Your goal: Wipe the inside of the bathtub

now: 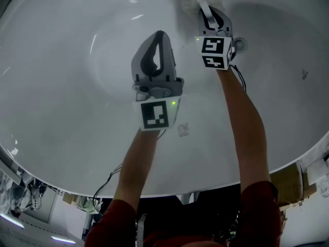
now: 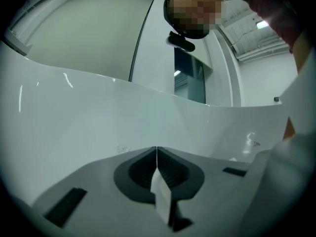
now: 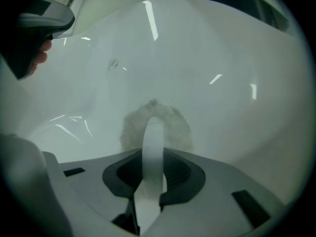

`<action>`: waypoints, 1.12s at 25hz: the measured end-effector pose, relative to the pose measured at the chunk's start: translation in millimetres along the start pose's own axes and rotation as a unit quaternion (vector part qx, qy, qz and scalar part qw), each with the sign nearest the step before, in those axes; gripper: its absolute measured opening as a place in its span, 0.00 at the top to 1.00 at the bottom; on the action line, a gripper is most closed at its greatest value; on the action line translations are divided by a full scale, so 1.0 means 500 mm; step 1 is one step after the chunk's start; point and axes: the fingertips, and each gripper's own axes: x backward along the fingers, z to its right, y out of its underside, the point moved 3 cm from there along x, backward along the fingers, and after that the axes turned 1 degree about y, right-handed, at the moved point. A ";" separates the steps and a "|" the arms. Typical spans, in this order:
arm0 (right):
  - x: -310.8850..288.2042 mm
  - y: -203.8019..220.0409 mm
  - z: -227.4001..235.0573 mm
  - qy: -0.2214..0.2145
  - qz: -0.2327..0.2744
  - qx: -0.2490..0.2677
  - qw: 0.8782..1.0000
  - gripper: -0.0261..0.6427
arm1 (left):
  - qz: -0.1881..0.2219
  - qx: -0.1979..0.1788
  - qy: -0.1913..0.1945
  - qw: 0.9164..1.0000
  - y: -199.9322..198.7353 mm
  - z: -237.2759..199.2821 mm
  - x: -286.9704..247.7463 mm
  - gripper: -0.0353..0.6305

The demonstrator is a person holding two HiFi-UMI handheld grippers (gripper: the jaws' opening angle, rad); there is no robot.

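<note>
Grey-white fluff: a wiping pad (image 3: 131, 127), soft, light and easily squashed, lay pressed against the glossy, slippery-looking inner wall of the bathtub (image 1: 61, 86). We judged its white strap loop (image 3: 153, 137) the proper hold. We recorded the right gripper (image 3: 148, 177) with jaws closed on that strap, and the left gripper (image 2: 157, 157) with jaws fully together, holding nothing.

Black cables (image 1: 108, 177) trail left, a brown box (image 1: 286, 185) sits right.
</note>
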 end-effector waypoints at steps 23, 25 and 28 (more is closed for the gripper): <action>0.104 0.088 0.265 0.109 -0.049 -0.089 0.989 0.82 | 0.015 -0.013 0.052 0.998 -0.062 0.151 -0.058 0.93; 0.117 0.069 0.254 0.113 -0.045 -0.094 0.988 0.82 | 0.019 -0.013 0.045 0.999 -0.080 0.127 -0.038 0.93; 0.144 0.019 0.212 0.113 -0.033 -0.087 0.989 0.82 | 0.027 -0.007 0.027 0.999 -0.114 0.076 0.003 0.93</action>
